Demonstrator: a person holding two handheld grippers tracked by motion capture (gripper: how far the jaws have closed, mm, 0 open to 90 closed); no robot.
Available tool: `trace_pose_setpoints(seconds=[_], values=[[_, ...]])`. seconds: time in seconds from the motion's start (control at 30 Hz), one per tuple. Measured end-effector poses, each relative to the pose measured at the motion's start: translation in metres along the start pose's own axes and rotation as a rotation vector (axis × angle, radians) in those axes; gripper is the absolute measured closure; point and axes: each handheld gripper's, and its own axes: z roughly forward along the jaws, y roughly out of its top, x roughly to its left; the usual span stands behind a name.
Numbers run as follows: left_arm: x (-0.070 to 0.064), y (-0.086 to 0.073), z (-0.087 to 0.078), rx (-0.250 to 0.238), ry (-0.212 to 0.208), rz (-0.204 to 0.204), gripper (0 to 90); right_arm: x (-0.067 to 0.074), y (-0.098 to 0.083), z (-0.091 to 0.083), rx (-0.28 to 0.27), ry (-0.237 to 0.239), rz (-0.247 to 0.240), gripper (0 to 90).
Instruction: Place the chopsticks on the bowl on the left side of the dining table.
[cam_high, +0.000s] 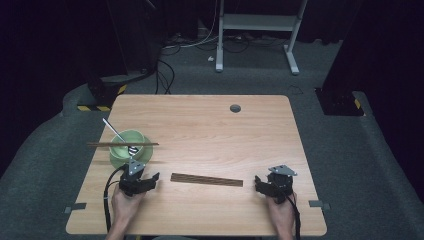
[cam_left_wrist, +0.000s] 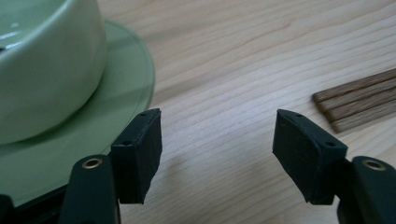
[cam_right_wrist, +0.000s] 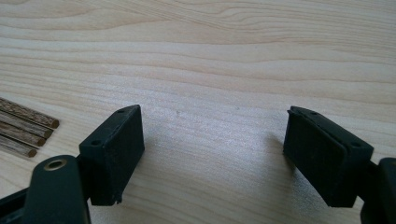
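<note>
Four dark wooden chopsticks (cam_high: 206, 179) lie side by side on a pale wooden surface (cam_high: 225, 135), between two hand-held grippers. The left gripper (cam_high: 151, 179), beside one green bowl (cam_high: 131, 143) on its green plate (cam_left_wrist: 122, 93), stands open and empty; the right gripper (cam_high: 259, 183) likewise. Another chopstick pair (cam_high: 123, 144) and one metal utensil (cam_high: 116, 132) rest on the bowl. Grey carpet (cam_high: 350, 150) and a white frame (cam_high: 257, 30) lie beyond.

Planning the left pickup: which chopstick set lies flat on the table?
The dark bundle of chopsticks between the grippers; the other chopsticks rest across the green bowl.
</note>
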Motion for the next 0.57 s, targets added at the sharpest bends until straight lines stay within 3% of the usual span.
trace_pose_setpoints(seconds=[0.1, 0.13, 0.2, 0.57], values=[[0.0011, -0.0037, 0.0056, 0.026, 0.016, 0.008, 29.9, 0.0000, 0.0000, 0.0000, 0.000, 0.000, 0.000, 19.7], [0.0044, -0.0077, 0.0080, -0.009, 0.000, -0.031, 28.9, 0.0000, 0.0000, 0.0000, 0.000, 0.000, 0.000, 19.7], [0.0059, -0.0077, 0.0085, -0.006, -0.003, -0.056, 28.3, 0.0000, 0.0000, 0.0000, 0.000, 0.000, 0.000, 19.7], [0.0053, -0.0076, 0.0088, -0.004, -0.004, -0.058, 26.5, 0.0000, -0.0001, 0.0000, 0.000, 0.000, 0.000, 19.7]])
